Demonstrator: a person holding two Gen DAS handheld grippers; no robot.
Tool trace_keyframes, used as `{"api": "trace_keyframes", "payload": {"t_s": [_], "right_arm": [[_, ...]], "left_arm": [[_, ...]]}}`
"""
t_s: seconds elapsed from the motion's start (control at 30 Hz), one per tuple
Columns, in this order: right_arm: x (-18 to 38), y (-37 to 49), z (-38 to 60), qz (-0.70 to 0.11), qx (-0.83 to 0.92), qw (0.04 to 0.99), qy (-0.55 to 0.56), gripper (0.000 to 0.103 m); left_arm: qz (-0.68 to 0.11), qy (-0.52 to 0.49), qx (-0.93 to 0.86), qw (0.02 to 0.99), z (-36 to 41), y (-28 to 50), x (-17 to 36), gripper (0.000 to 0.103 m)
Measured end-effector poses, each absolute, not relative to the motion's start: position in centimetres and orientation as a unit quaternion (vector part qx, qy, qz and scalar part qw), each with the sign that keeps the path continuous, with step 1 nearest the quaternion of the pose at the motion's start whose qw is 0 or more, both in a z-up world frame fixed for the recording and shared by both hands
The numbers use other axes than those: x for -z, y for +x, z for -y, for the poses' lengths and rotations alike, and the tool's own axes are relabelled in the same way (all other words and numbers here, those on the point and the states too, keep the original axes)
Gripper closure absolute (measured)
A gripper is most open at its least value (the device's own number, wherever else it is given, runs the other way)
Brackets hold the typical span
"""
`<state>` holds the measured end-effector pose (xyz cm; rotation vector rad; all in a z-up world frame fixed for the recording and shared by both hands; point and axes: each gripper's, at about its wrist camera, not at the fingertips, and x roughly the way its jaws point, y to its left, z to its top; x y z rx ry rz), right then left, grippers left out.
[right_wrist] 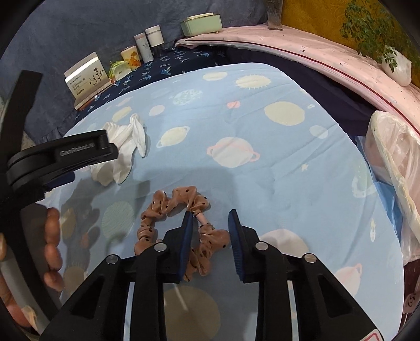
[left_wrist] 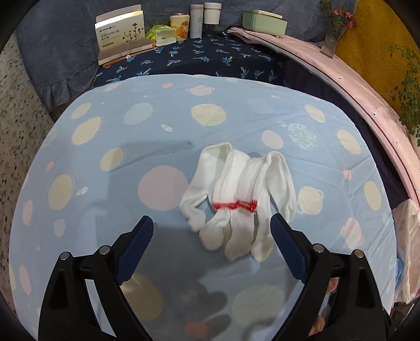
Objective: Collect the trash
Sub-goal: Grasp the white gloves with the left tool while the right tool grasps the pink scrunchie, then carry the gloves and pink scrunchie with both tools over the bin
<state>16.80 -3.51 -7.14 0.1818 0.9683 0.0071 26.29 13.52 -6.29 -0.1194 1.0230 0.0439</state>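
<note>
A bundle of white knit gloves with a red cuff seam lies on the light blue planet-print bedcover. My left gripper stands wide open over it, the glove fingertips lying between its blue pads without touching them. In the right wrist view a brown dotted scrunchie lies flat on the bedcover. My right gripper has one finger inside the ring and one outside, its pads narrowed onto the scrunchie's right side. The gloves lie further left, partly behind the left gripper's black body.
At the bed's head stand a white box, a green pouch, several jars and a green case. A pink ledge curves along the right, with a plastic-wrapped bundle below it. A person's hand holds the left gripper.
</note>
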Motion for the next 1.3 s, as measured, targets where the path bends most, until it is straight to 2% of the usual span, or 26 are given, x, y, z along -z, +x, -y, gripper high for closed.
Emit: {"api": "trace_keyframes", "payload": {"t_s": [0.13, 0.23, 0.3, 0.33, 0.37, 0.43, 0.67, 1.3], "right_arm": [[7.2, 16.8, 3.7, -0.460, -0.004, 0.884, 0.087, 0.082], [7.3, 16.9, 3.7, -0.459, -0.005, 0.885, 0.083, 0.084], [7.3, 16.9, 3.9, -0.459, -0.006, 0.884, 0.085, 0.085], [7.3, 16.9, 3.9, -0.459, -0.005, 0.884, 0.086, 0.086], [7.3, 16.9, 3.9, -0.459, -0.006, 0.884, 0.088, 0.087], [7.3, 16.8, 4.1, -0.461, -0.007, 0.883, 0.091, 0.090], [6.7, 15.5, 4.6, -0.461, -0.008, 0.882, 0.101, 0.095], [1.9, 10.4, 9.8, -0.401, 0.027, 0.906, 0.135, 0.096]], "left_arm": [[-0.497, -0.062, -0.022, 0.865, -13.0, 27.4, 7.3, 0.018], [-0.487, -0.047, -0.025, 0.872, -12.3, 27.4, 7.4, 0.030], [-0.488, -0.039, -0.015, 0.872, -11.8, 27.4, 7.4, 0.052], [-0.486, -0.038, -0.011, 0.873, -11.6, 27.3, 7.3, 0.059], [-0.486, -0.037, -0.005, 0.873, -11.4, 27.2, 7.2, 0.074], [-0.489, -0.038, 0.005, 0.871, -11.0, 27.0, 7.1, 0.084], [-0.499, -0.039, 0.031, 0.865, -9.7, 24.4, 6.7, 0.086], [-0.485, 0.002, 0.084, 0.870, -3.7, 16.2, 3.3, 0.086]]}}
